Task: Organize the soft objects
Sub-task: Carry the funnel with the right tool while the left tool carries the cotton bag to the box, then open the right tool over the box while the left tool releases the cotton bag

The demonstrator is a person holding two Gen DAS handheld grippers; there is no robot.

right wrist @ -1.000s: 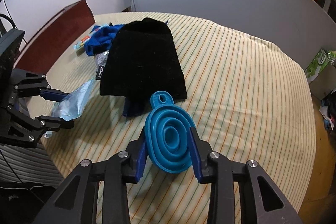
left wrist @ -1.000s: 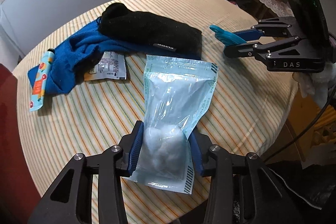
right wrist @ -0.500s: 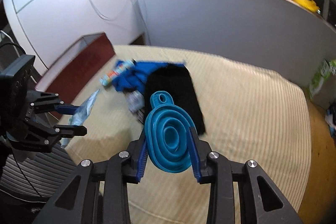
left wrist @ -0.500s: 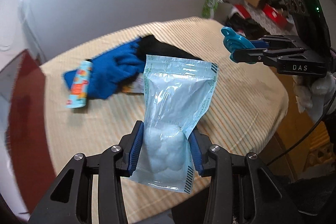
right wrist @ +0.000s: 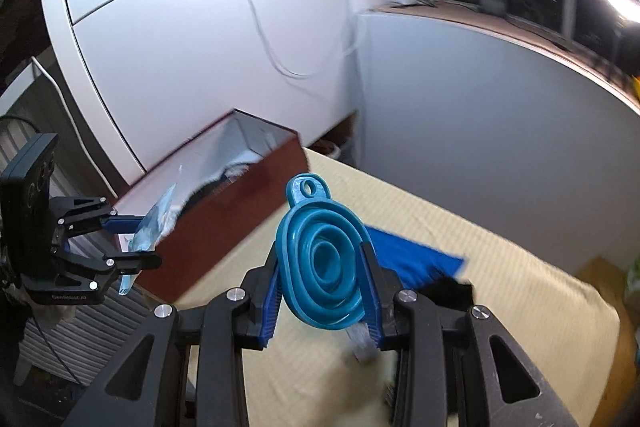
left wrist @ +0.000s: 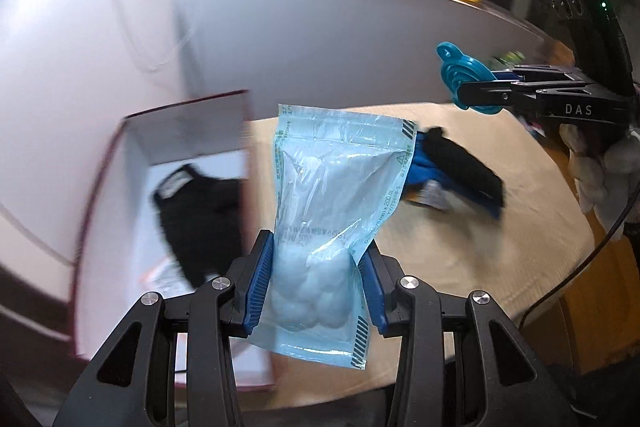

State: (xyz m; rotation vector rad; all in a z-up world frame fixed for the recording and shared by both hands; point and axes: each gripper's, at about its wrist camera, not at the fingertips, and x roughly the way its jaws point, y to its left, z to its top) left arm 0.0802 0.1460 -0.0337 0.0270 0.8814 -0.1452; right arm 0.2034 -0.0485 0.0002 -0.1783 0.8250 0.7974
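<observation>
A: Start at the left. What has the left gripper point(left wrist: 318, 287) got?

B: Its blue pads are closed partway on the lower end of a clear pouch of cotton balls point(left wrist: 332, 223). The pouch stands up out of the jaws, with the white balls bunched at the bottom between the pads. In the right wrist view the same gripper point(right wrist: 132, 239) sits at the left edge with the pouch point(right wrist: 154, 223) seen edge-on, just in front of the near corner of the box.

A: Which box?

B: A dark red box point(left wrist: 100, 187) with a white inside, open at the top, beside the table's left edge. A black cloth item point(left wrist: 200, 219) with a label already lies in it. The pouch is in the air beside the box's right wall, not inside.

A: And to the right?

B: The right gripper point(right wrist: 320, 293) is pinched narrowly on a flattened teal silicone funnel point(right wrist: 320, 259), pads on both sides of its rim, hanging tab pointing away. The left wrist view shows it point(left wrist: 466, 79) raised above the table, held in a white-gloved hand point(left wrist: 600, 171).

A: What is left on the table?

B: A blue cloth point(right wrist: 408, 259) and a black cloth point(left wrist: 464, 171) piled together on the striped tablecloth point(left wrist: 460, 247), with some small packet under them, too blurred to name. The cloth around that pile is bare out to the rounded front edge. A grey partition point(left wrist: 320, 39) runs behind the table.
</observation>
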